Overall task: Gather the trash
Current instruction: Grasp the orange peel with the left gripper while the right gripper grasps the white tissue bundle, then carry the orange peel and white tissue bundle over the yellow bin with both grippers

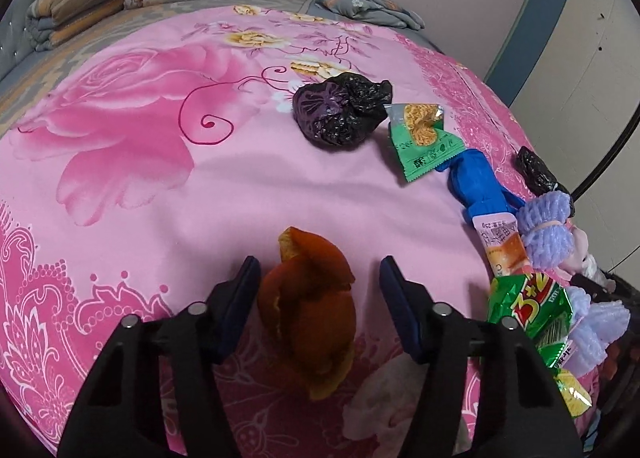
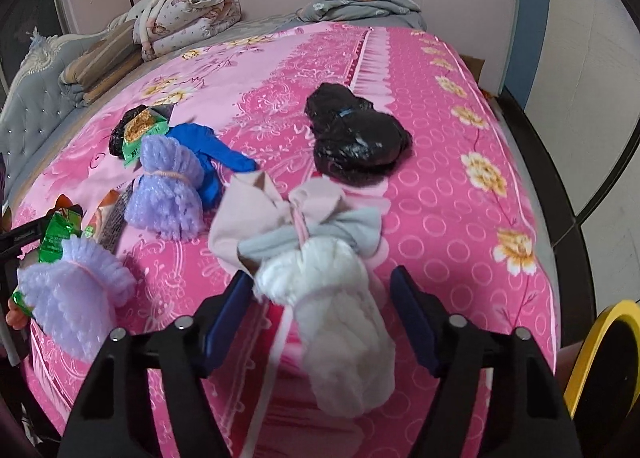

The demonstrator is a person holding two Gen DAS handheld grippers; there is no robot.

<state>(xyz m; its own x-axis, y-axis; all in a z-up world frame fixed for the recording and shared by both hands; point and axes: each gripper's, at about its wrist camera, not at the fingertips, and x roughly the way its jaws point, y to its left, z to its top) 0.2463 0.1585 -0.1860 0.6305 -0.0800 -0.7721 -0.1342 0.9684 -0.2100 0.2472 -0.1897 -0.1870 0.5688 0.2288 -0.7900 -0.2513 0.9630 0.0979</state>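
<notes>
A brown-orange fruit peel (image 1: 308,318) lies on the pink flowered bedspread (image 1: 160,177) between the fingers of my left gripper (image 1: 320,270). The left pad is against the peel, while a gap shows at the right pad, so the gripper is open. In the right wrist view a white foam net bundle (image 2: 340,322), tied to pink and grey cloth (image 2: 280,213), lies between the fingers of my right gripper (image 2: 320,282). A gap shows beside the right finger there too, so this gripper is open. A black bag (image 1: 340,109) and a green wrapper (image 1: 424,137) lie farther off.
A blue wrapper (image 1: 476,185), purple foam nets (image 2: 168,193), a green snack packet (image 1: 532,310) and a second black bag (image 2: 356,141) lie scattered on the bedspread. Folded quilts (image 2: 180,13) are stacked at the head of the bed. A yellow-rimmed bin (image 2: 604,354) stands past the bed's right edge.
</notes>
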